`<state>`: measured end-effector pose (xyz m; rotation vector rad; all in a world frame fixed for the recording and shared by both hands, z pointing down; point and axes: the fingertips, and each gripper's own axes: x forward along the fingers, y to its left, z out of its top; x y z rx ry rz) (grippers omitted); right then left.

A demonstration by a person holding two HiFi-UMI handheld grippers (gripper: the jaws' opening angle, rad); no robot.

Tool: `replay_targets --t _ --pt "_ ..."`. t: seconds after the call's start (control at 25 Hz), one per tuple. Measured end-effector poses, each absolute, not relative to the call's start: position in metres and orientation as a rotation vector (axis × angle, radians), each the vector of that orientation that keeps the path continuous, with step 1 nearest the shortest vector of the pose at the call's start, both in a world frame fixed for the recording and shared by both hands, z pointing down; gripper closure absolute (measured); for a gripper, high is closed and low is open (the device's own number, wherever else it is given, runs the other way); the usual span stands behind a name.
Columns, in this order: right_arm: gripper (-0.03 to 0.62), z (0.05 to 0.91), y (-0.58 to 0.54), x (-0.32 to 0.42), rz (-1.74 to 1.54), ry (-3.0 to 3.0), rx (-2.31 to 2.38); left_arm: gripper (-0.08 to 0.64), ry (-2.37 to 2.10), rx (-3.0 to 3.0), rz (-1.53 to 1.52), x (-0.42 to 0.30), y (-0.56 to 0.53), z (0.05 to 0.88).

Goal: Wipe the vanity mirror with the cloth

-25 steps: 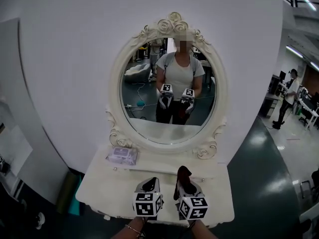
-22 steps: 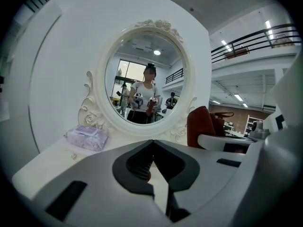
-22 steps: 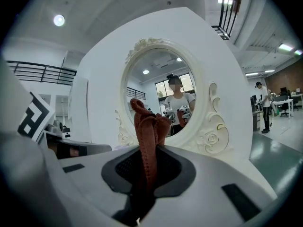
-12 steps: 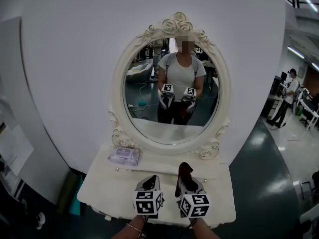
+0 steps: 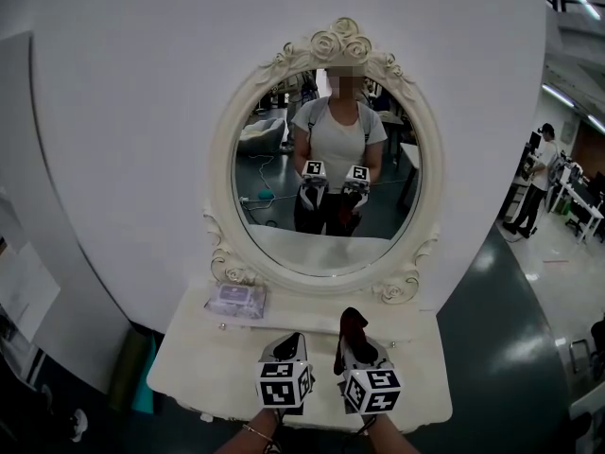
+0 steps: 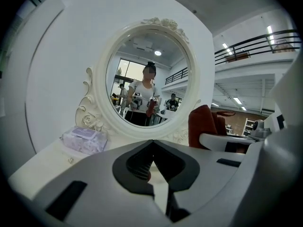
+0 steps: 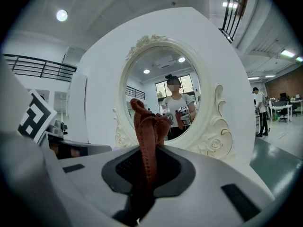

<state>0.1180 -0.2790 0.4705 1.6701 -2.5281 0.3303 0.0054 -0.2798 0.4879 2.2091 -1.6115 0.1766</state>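
Nearest, the left gripper is held with its jaws closed together on nothing. Just beside it, the right gripper is clamped on the dark red cloth, which stands up from its jaws. Both are held over the front of the white vanity table. Farther back a pack of wipes is laid by the frame's left foot, and the oval vanity mirror is stood upright behind, apart from the cloth.

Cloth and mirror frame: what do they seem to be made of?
The cloth, pinched in the right gripper, looks like soft rust-red towelling or microfibre, judging by its fuzzy nap and limp folds. The mirror frame looks like moulded resin or painted wood, unclear which: cream, slight sheen, raised roses and scrolls.
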Motion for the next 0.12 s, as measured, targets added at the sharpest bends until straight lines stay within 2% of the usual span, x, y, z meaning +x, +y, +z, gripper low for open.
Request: replay_targets --t 0.12 --pt "0.531 0.4698 -0.2841 0.1156 0.329 -2.525 1.668 0.555 -1.602 2.206 0.168 0.0038 -0.2847 0.4881"
